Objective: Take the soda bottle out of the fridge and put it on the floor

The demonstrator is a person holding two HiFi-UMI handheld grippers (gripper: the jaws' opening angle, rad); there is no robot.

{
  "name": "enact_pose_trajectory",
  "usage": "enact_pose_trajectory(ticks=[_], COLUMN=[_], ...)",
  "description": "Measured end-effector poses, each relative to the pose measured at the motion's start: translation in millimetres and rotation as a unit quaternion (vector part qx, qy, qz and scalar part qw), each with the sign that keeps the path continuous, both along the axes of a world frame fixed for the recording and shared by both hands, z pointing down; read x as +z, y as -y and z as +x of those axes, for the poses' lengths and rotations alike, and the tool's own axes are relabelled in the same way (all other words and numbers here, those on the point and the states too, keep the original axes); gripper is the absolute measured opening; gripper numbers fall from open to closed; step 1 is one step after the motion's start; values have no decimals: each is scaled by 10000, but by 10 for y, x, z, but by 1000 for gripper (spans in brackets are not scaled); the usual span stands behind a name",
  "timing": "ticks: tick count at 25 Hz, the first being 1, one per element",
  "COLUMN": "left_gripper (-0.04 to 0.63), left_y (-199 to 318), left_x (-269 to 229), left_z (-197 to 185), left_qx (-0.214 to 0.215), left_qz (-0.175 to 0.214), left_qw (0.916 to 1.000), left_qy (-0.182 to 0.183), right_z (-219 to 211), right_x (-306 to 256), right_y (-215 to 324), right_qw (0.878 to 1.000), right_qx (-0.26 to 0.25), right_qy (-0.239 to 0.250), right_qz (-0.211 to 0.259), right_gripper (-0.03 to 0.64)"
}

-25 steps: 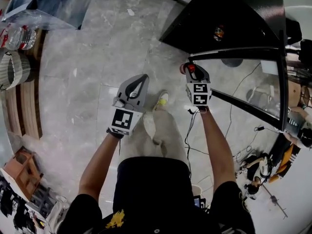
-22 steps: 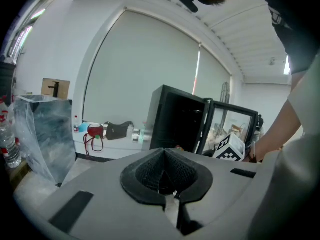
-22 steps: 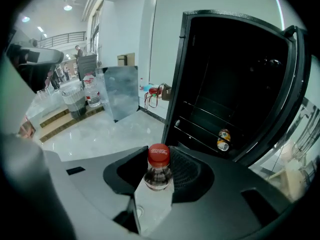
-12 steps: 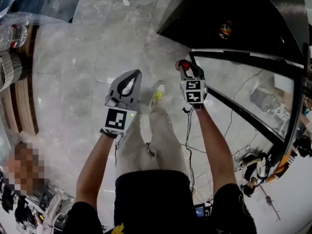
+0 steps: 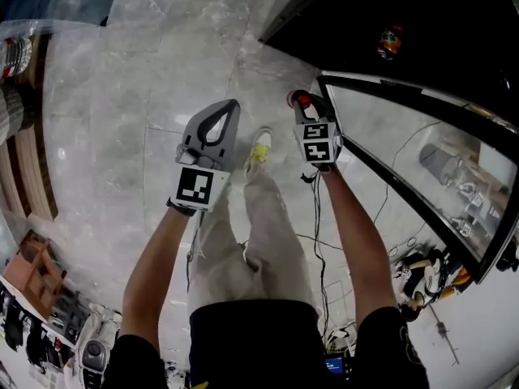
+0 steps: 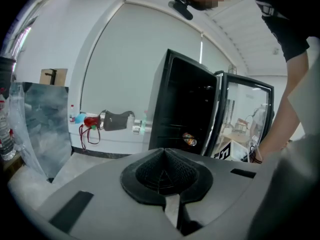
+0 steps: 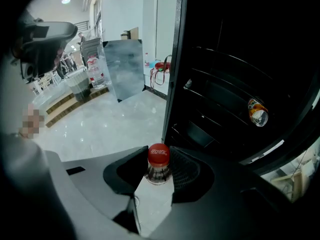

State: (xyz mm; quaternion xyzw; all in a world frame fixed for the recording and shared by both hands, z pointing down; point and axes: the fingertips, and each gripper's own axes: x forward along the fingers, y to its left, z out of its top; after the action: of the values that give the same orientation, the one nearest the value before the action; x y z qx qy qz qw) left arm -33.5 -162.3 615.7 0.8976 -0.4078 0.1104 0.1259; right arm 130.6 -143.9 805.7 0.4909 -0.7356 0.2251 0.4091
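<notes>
The soda bottle's red cap [image 5: 302, 99] and clear neck [image 7: 159, 171] sit between the jaws of my right gripper [image 5: 308, 113], which is shut on the neck; the bottle's body is hidden below the jaws. It hangs over the grey marble floor [image 5: 146, 96], just in front of the open black fridge [image 5: 365, 23]. My left gripper [image 5: 228, 109] is level with the right one on its left, jaws shut [image 6: 164, 170] with nothing in them, pointing toward the fridge [image 6: 185, 109].
An orange can [image 7: 257, 112] lies on a fridge shelf. The fridge's glass door [image 5: 413, 148] stands open on the right. The person's yellow shoe [image 5: 259, 147] is below the grippers. Wooden pallets [image 5: 20, 160] line the left, and cables [image 5: 320, 241] trail on the floor.
Both grippers have sunk toward the floor. The right one still holds the bottle by its neck, and the left stays shut and empty.
</notes>
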Motion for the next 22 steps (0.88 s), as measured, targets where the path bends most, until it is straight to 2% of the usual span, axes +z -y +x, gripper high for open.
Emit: enact_pose_trajectory(ticks=[5,15,22], left_gripper=[18,18,18], left_y=[-27,-98,-209], left_x=[362,1021,1646], left_z=[75,45,-3], left_qx=[437,666,1012], left_qz=[211,139,38], left_qw=[9979,9960,9921], left_qy=[431,582,745], right_z=[-52,-116,-126], right_x=[322,1161,1797], right_y=[69,55,-12], right_qw=[9999,9991,9982], right_qx=[11,-80,151], right_qy=[20,-100,-10], right_qz=[-127,-400,-578], right_gripper=[124,124,124])
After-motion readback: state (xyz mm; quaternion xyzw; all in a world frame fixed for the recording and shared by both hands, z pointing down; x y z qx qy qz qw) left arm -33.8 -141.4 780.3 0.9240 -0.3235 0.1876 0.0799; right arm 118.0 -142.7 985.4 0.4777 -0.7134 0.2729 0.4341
